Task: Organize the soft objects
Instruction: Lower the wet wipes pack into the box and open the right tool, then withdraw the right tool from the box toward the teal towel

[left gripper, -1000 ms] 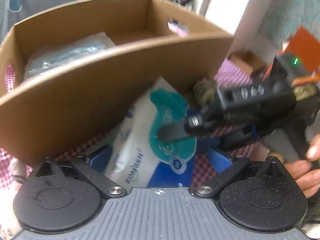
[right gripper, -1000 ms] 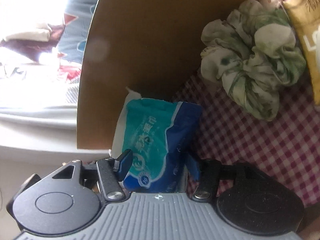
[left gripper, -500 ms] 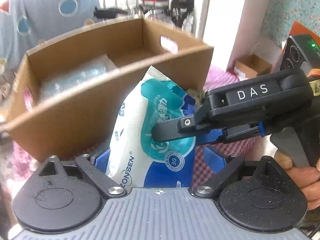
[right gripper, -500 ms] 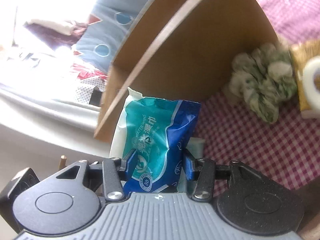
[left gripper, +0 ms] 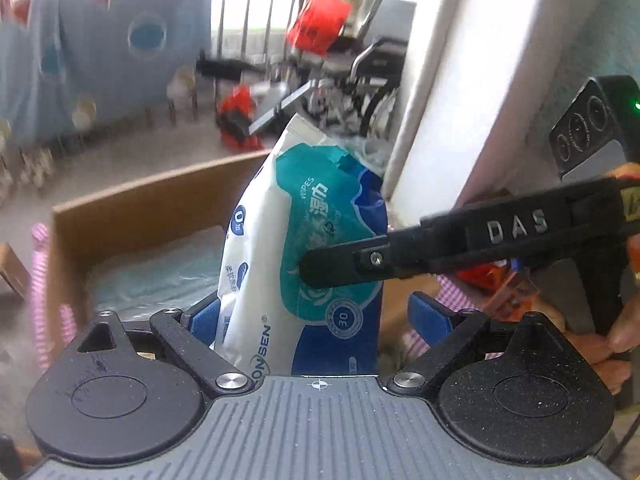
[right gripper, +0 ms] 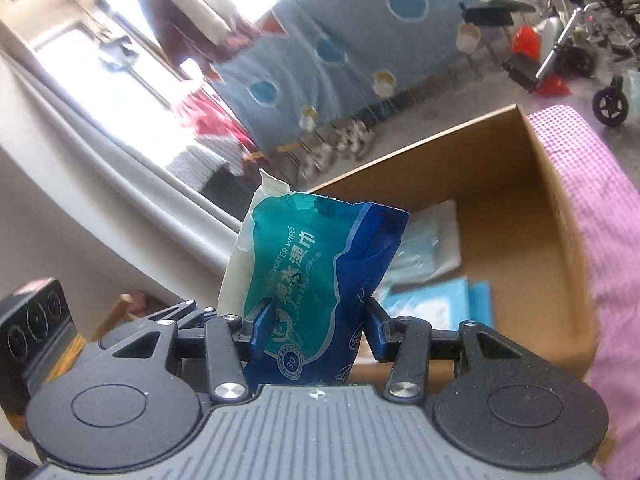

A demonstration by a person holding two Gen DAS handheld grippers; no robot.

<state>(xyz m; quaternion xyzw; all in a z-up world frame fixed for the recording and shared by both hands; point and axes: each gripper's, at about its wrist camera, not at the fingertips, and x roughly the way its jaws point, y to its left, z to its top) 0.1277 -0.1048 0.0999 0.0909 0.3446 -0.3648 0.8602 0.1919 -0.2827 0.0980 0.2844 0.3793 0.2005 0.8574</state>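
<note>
Pink gingham cloth beside cardboard box; right claw pinches crinkly wipes pack; left claw gapes.

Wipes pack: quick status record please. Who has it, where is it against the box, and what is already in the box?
held by: right gripper, fingers pressed on both sides of the wipes pack, having just closed further
left gripper: open, just narrowed a little; the pack stands between its fingers with a gap on one side
pack pose: upright, in front of the cardboard box, top above the box rim
box contents: flat pale-blue packets
</note>
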